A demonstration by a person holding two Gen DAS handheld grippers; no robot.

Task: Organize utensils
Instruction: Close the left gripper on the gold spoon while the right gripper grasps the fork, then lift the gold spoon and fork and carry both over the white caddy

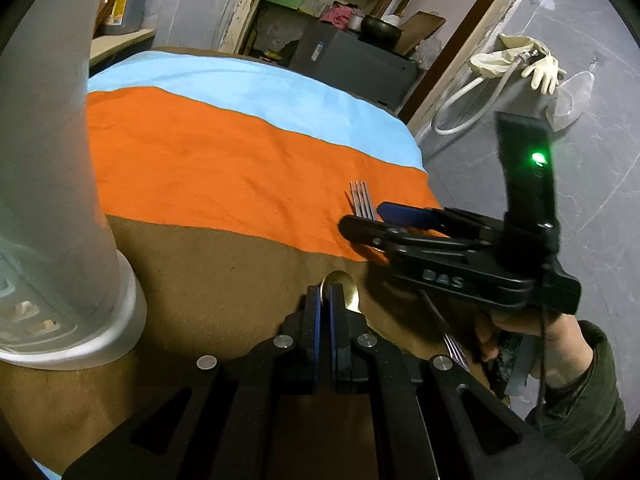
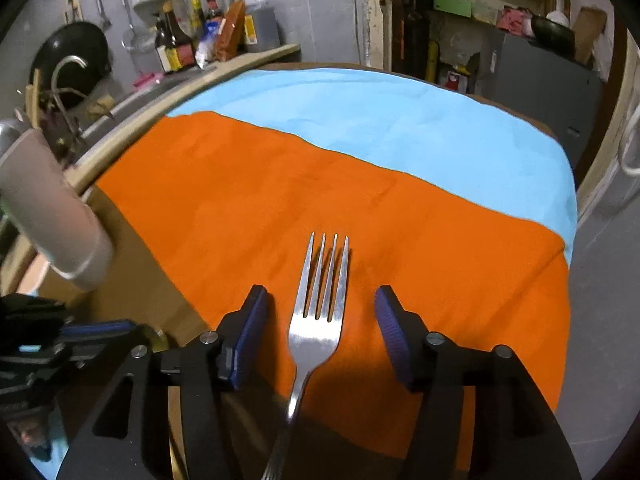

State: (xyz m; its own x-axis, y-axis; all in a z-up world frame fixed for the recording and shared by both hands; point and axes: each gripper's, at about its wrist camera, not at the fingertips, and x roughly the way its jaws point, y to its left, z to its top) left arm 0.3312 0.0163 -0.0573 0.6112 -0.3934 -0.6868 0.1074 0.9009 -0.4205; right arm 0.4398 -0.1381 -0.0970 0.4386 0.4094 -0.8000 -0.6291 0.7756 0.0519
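A steel fork (image 2: 320,320) lies on the orange cloth (image 2: 280,200), tines pointing away. My right gripper (image 2: 320,312) is open, its blue pads (image 2: 250,328) on either side of the fork's head, not touching it. In the left wrist view the right gripper (image 1: 372,220) hovers over the fork (image 1: 362,198). My left gripper (image 1: 325,300) is shut on a gold spoon (image 1: 344,290), whose bowl sticks out beyond the fingertips above the brown tabletop. A grey cylindrical holder (image 1: 60,200) stands at the left and also shows in the right wrist view (image 2: 56,212).
A light blue cloth (image 2: 400,120) lies beyond the orange one on the round brown table (image 1: 220,280). A counter with bottles (image 2: 200,40) and a sink lies at the far left. A grey cabinet (image 1: 352,68) stands behind the table, with grey floor to the right.
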